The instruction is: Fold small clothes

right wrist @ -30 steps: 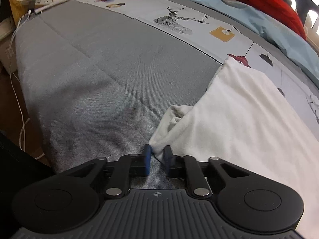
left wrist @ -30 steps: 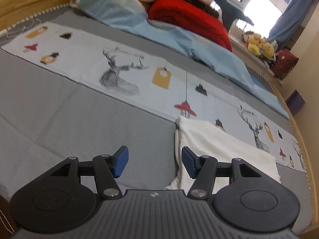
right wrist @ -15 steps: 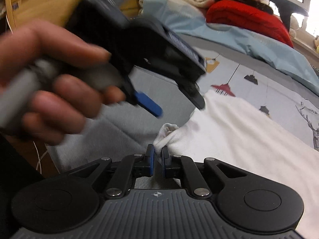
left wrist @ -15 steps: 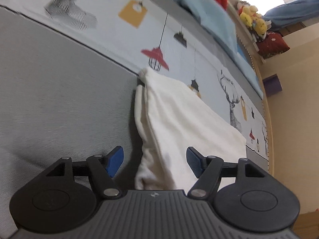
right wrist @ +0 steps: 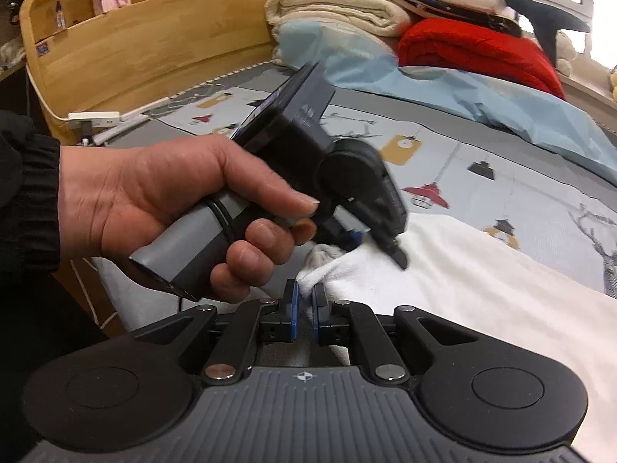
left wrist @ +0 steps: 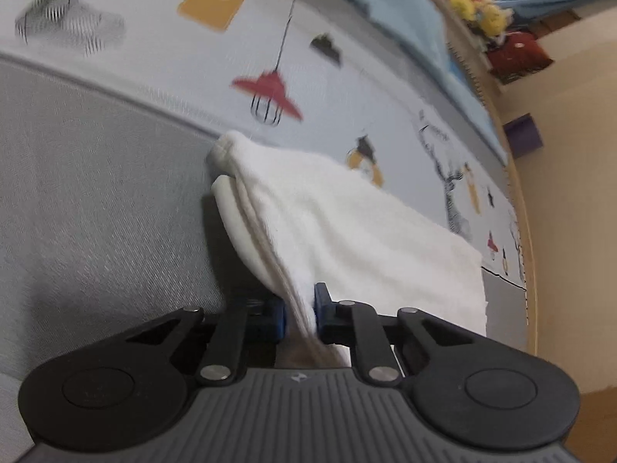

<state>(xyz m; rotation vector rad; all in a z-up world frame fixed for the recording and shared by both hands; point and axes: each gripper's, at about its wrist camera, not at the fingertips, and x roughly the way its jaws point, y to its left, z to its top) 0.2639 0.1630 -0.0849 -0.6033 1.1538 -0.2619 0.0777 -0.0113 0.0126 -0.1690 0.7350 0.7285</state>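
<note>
A white garment (left wrist: 358, 231) of soft, slightly fuzzy cloth is spread on the bed (left wrist: 96, 200), partly on the grey cover and partly on a pale printed sheet (left wrist: 347, 61) with lamps and deer. In the left wrist view its layered edge is seen lifted off the cover, with a rolled hem bunched at the far corner toward 11 o'clock and a straight edge running off toward 3 o'clock. The left gripper (left wrist: 300, 310) is closed narrowly on that layered edge, the cloth being pinched between the blue fingers (left wrist: 278, 314). In the right wrist view the near corner of the garment (right wrist: 482, 293) is held between the blue pads of the right gripper (right wrist: 304, 308), which are drawn close together on it. The left gripper (right wrist: 353, 237) is seen there at 12 o'clock from the right one, gripped by the person's left hand (right wrist: 173, 208) and touching the garment's edge. Beyond, toward 1 o'clock, a light blue blanket (right wrist: 482, 92), a red blanket (right wrist: 474, 50) and folded cream bedding (right wrist: 335, 9) are piled against the wooden headboard (right wrist: 146, 46).
</note>
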